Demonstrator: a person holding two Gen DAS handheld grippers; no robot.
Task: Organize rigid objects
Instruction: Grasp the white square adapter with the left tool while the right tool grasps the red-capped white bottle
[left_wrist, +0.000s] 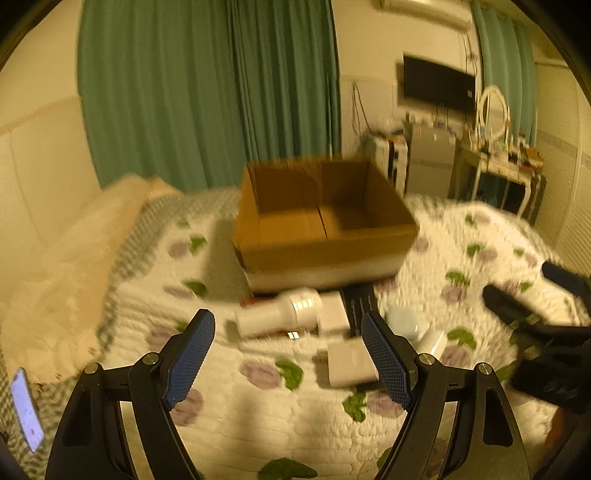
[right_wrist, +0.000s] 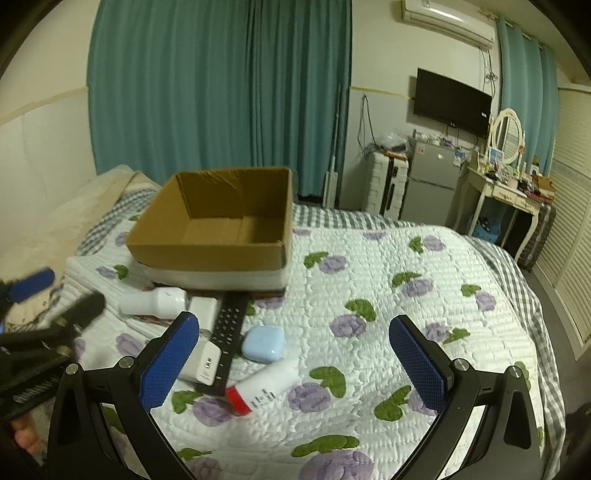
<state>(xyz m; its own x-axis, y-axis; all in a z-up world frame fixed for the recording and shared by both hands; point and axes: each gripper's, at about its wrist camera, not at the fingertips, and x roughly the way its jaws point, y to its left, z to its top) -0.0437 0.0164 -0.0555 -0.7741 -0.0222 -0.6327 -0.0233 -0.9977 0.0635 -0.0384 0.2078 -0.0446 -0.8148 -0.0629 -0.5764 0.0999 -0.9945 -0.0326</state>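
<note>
right wrist view shows the open brown cardboard box (right_wrist: 221, 225) sitting on the white quilted bedspread with purple flowers (right_wrist: 388, 295), and its floor looks bare — so by my judgement the organizing has hardly begun. every loose item lies on the quilt just in front of the box: a white plastic bottle on its side (right_wrist: 153, 302), a small white square adapter (right_wrist: 202, 309), a black remote control (right_wrist: 228, 326), a white charger block with ports (right_wrist: 202, 363), a pale blue rounded case (right_wrist: 263, 344) and a white tube with a red cap (right_wrist: 260, 387). the remote lies touching or nearly touching the charger block. all six seem left to move.

the right gripper (right_wrist: 293, 363) hangs released, blue pads spread wide, nothing between them, above the quilt near the tube. the left gripper (left_wrist: 288, 356) is likewise spread apart and empty, aimed toward the same cluster.

left wrist view is motion-blurred — the items there smear into pale shapes and the remote is barely readable. the box's near corners hide part of its floor, so something small could sit unseen. the charger is partly covered by a right gripper finger.
</note>
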